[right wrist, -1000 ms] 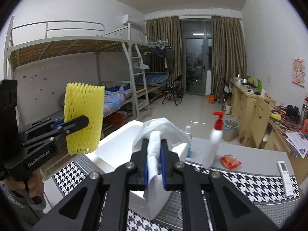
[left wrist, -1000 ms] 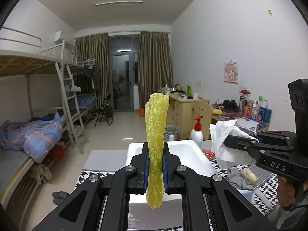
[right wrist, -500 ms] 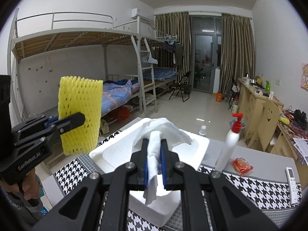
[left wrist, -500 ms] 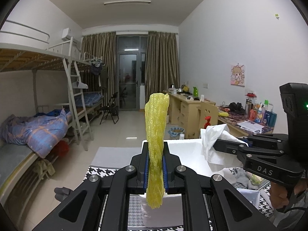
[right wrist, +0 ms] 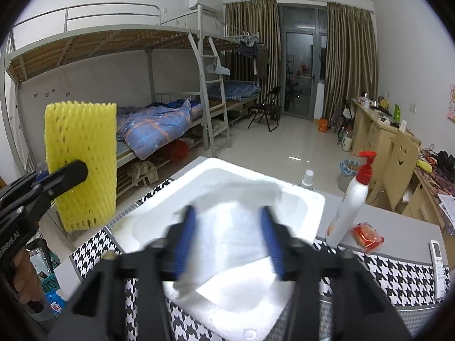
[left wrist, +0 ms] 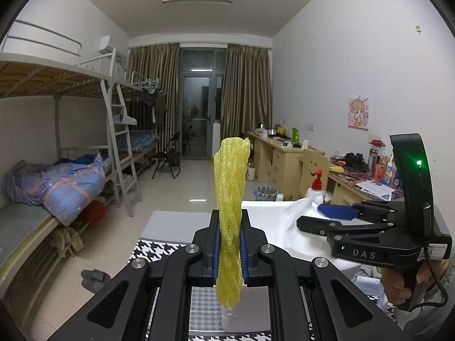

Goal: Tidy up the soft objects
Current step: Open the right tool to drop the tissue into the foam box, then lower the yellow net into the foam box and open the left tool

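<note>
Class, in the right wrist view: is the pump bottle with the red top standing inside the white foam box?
No, the pump bottle stands outside the white foam box, to its right.

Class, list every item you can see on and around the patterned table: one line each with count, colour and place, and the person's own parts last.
foam net: one, yellow, upright between the left claw's pads
plastic bag: one, white, in the foam box, blurred
foam box: one, white, on the tablecloth
tablecloth: one, black-and-white houndstooth, on the table
pump bottle: one, white with red pump, right of the box
packet: one, red, beside the bottle
remote: one, white, right edge
left claw: one, black, shut on the net
right claw: one, black, jaws opening above the bag
hand: one, gripping the right handle
</note>
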Motion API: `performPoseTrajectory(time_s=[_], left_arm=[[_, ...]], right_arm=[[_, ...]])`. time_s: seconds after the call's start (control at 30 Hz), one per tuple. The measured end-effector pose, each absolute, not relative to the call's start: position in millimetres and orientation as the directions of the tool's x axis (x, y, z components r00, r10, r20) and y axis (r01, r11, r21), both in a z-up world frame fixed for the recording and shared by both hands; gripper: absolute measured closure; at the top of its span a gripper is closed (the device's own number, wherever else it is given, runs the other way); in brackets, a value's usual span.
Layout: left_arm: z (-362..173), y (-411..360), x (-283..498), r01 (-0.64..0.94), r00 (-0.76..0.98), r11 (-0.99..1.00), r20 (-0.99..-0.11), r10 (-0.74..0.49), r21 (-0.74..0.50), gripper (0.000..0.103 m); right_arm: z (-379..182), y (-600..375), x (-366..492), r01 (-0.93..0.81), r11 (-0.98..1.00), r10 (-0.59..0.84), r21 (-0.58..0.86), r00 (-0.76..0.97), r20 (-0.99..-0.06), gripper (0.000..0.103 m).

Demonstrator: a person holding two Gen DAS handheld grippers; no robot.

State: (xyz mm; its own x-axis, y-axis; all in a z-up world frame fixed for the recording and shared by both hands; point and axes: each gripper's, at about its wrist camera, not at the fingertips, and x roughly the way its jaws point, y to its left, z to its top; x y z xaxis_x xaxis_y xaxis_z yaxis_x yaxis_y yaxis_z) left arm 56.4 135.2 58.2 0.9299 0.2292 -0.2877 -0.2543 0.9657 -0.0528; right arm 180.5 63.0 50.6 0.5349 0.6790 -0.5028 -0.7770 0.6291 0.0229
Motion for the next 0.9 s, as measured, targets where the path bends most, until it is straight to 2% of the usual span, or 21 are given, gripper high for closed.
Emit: performPoseTrajectory(time_s=[0.17,0.9], left_arm=[[58.7,136.0,58.1,-0.260,0.928,0.964,-0.292,0.233,-0.056,0.091],[58.9,132.8,75.0,-0.206,0.934,0.977,-0.309,0.181,-0.049,0.091]], right_arm=[[49.0,66.1,172.3,-0.789,0.614,0.676,-0.006,0.531,-0.511,0.025],[56.9,32.8,171.7,-0.768,0.641,0.680,0.009,0.562,-0.471,0.024]])
